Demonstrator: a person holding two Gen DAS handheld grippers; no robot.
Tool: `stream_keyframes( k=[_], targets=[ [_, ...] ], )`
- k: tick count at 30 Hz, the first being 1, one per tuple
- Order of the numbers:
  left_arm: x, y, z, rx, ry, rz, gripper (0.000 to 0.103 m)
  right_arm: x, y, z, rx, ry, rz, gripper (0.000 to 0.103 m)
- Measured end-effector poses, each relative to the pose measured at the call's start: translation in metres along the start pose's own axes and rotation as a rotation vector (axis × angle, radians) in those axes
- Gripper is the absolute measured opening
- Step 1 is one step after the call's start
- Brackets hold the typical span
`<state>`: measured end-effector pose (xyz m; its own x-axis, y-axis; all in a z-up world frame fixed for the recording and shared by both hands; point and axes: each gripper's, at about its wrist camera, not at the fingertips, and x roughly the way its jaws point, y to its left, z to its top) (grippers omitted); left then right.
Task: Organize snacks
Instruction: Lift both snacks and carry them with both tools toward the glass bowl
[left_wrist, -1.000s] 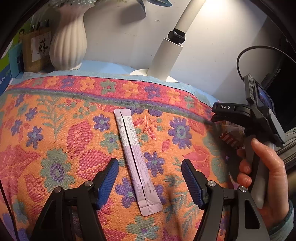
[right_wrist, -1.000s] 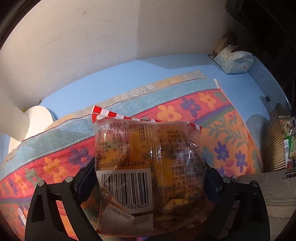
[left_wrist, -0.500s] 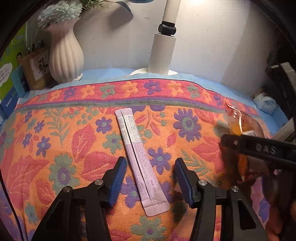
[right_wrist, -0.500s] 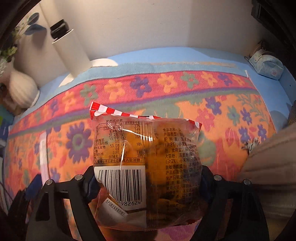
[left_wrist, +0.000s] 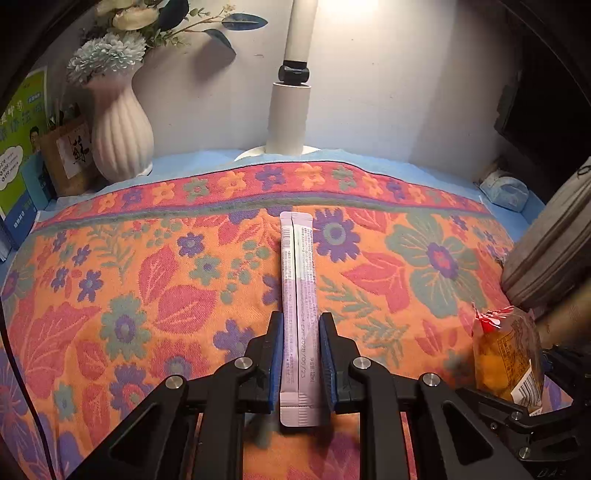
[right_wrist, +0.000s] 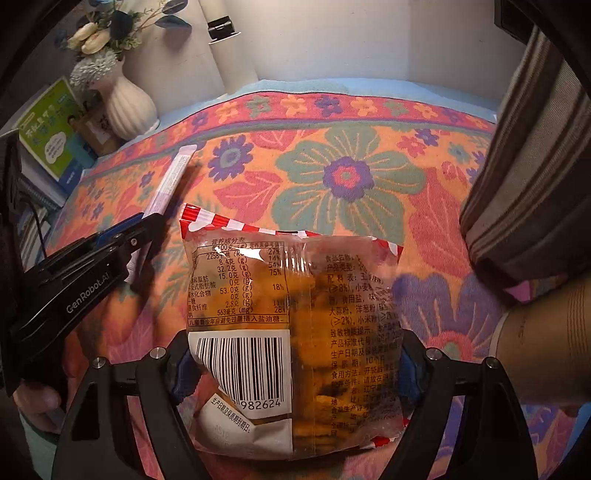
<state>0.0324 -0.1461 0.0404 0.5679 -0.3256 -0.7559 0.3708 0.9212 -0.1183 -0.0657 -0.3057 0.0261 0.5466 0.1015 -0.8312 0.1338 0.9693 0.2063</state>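
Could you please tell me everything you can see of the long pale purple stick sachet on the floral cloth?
The stick sachet is a long, narrow, pale lilac packet, apparently of plastic film, with a lengthwise seam, crimped ends, fine print and a date stamp. It looks sealed and lies flat on the floral cloth, pointing toward the lamp post. The left tongs are closed on its near end, a blue pad pressing each long edge.

Both wrist views: floral cloth (left_wrist: 155, 280), close.

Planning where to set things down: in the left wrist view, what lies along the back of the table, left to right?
Green book → framed card → vase → lamp post → small pouch.
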Motion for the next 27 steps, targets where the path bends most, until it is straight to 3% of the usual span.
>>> stream_keyframes(
  k=[9, 27],
  targets=[
    [-0.050, -0.042, -0.034, 0.056, -0.040, -0.040, 0.017, -0.030, -0.012, -0.046, -0.042, -0.009, 0.043, 0.081],
    [-0.089, -0.175, -0.069, 0.117, 0.037, -0.284, 0.017, -0.098, -0.110, -0.104, 0.110, -0.085, -0.014, 0.081]
  ],
)
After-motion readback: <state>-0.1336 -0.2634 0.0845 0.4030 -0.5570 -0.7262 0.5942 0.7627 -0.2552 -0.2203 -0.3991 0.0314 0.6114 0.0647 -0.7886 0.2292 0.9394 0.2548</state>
